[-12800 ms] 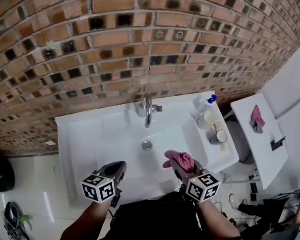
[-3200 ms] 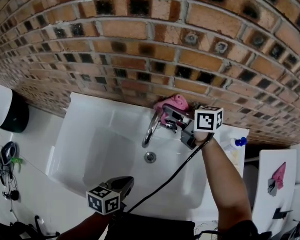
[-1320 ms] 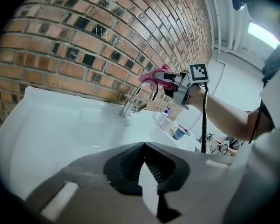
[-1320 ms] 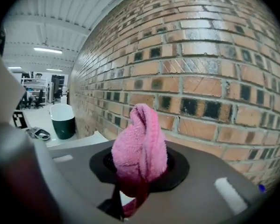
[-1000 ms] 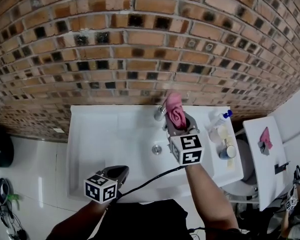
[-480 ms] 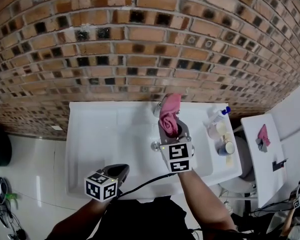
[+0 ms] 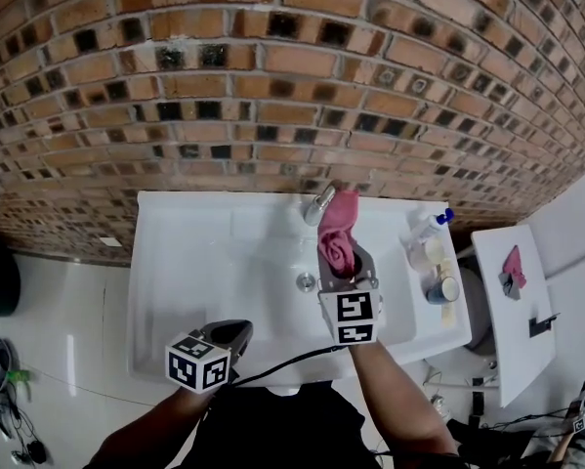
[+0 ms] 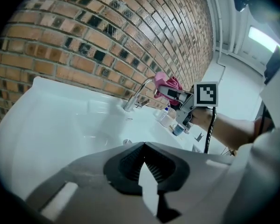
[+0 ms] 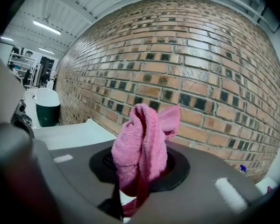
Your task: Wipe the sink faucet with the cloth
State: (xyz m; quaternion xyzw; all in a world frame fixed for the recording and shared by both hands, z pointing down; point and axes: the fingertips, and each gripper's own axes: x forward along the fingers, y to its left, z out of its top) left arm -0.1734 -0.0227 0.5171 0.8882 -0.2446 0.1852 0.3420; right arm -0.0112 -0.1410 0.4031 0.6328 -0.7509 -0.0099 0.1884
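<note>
**Right gripper clamped on the pink cloth, beside the faucet**

Your right gripper [image 7: 341, 265] has its jaws closed on the pink cloth [image 7: 337, 231]. In the right gripper view the cloth [image 9: 142, 141] stands up bunched from between the pads of that gripper [image 9: 139, 176], its loose end folded over toward the brick wall [image 9: 186, 64]. In the head view the cloth's upper end lies just beside the top of the faucet [image 7: 320, 203], at the centre of the frame. I cannot tell whether the two touch.

Your left gripper [image 7: 237, 332] sits at the lower left over the near rim of the sink [image 7: 194, 262]. Its jaws [image 8: 144, 164] meet at the tips with nothing between them.

The drain [image 7: 306, 281] shows just left of the right gripper. A spray bottle [image 7: 428, 226] and a cup [image 7: 441, 289] stand on the sink's right ledge, well apart from the cloth.
</note>
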